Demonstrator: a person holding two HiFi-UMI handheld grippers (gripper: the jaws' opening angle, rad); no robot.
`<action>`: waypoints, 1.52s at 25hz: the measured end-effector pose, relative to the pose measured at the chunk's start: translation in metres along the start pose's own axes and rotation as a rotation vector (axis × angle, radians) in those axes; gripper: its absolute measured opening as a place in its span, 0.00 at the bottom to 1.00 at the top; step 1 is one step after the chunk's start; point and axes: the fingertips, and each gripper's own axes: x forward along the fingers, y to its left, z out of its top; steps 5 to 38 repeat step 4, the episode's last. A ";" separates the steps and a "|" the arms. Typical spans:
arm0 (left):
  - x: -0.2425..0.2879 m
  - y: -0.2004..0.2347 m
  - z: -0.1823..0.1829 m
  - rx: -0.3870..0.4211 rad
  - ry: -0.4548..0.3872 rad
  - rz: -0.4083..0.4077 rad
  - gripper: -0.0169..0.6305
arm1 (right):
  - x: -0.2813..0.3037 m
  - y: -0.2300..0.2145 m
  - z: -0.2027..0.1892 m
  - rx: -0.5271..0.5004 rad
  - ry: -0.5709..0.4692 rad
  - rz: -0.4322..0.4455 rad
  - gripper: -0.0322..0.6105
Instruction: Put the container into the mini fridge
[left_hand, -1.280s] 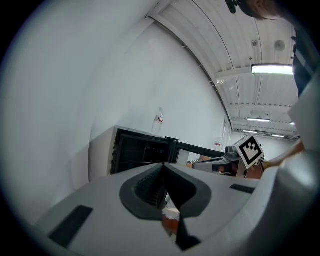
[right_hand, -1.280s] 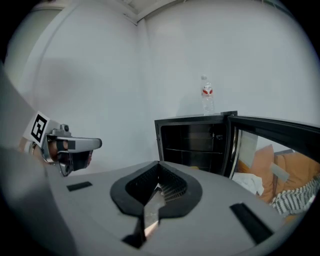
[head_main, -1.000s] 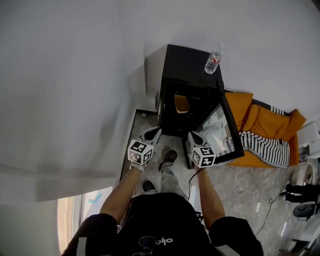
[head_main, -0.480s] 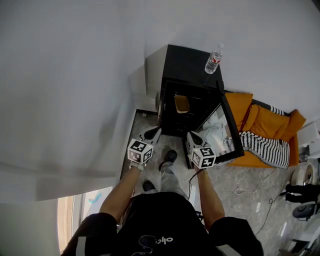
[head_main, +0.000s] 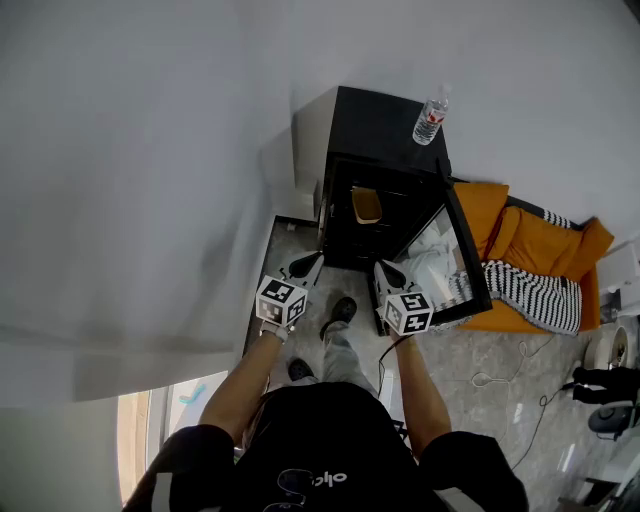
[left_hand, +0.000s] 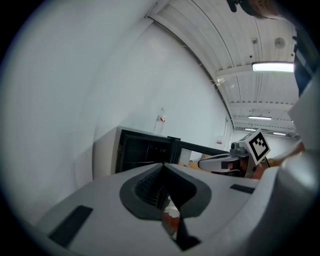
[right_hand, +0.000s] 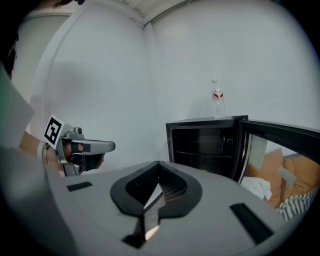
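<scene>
Facing: the person stands square to the mini fridge (head_main: 378, 125), a black box on the floor against the wall, its cavity open toward them.
Door (head_main: 452, 262): swung wide to the fridge's right, its near edge just beside the right claw (head_main: 380, 267). That hand is the nearer one if shutting the door comes next, I'd judge.
Left claw (head_main: 314, 260): clenched on nothing, held out before the fridge's left edge.
Right claw: clenched too and empty, alongside the other.
Container (head_main: 365, 205): already inside, a small tan tub on an upper shelf toward the left of the cavity. It sits straight ahead of and beyond both claws, apart from each (its long axis and whatever it holds are too small to make out). Nothing else shows in the dark interior.
Bottle (head_main: 428, 118): upright on the fridge top at the back right corner, clear with a red label.
</scene>
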 end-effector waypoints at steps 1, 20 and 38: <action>0.000 0.000 0.000 0.001 0.000 0.000 0.04 | 0.001 0.000 -0.001 0.001 0.000 0.000 0.06; 0.001 0.002 -0.001 0.001 0.000 -0.001 0.04 | 0.003 0.000 -0.003 0.004 0.000 0.002 0.06; 0.001 0.002 -0.001 0.001 0.000 -0.001 0.04 | 0.003 0.000 -0.003 0.004 0.000 0.002 0.06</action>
